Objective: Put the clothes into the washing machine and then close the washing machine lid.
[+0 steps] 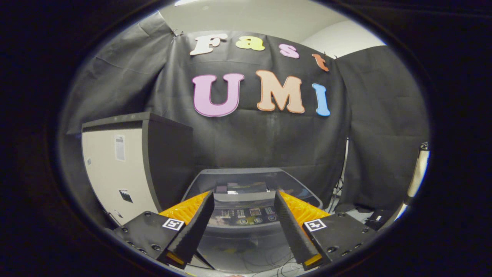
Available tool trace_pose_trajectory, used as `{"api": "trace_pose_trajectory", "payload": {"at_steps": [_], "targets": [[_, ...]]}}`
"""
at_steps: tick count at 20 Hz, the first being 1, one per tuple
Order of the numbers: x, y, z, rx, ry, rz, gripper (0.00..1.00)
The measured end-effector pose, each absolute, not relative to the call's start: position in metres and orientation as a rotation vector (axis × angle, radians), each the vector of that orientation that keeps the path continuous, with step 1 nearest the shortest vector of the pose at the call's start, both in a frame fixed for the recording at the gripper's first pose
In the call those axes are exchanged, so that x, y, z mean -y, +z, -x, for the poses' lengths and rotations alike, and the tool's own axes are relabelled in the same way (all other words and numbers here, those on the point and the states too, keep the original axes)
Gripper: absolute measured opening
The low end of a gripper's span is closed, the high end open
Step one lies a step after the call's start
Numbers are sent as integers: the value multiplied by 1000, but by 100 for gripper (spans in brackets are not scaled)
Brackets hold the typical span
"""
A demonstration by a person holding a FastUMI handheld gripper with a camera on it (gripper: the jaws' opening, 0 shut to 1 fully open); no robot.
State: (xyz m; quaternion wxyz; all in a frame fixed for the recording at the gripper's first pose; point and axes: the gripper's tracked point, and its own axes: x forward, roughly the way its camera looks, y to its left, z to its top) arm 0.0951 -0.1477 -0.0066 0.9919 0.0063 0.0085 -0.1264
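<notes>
**Scene count**

1 dark grey top-loading washing machine point(246, 215), lid down. 1 tall cabinet point(127, 169), pale front, dark grey side. 1 handheld gripper point(244, 202) with 2 fingers, spread apart, nothing between them. 2 square tag markers on gripper body.

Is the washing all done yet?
It looks close. Done: the washer lid appears shut, though clothes inside can't be checked. In hand: nothing; the gripper is open, fingers apart above the control panel. Left: maybe nothing.
</notes>
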Motion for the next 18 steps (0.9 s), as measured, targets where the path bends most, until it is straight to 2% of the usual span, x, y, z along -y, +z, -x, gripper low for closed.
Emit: {"api": "trace_pose_trajectory", "payload": {"at_steps": [11, 18], "targets": [[149, 43, -61, 72, -228, -19, 97], [154, 39, -51, 56, -204, -19, 97]]}}
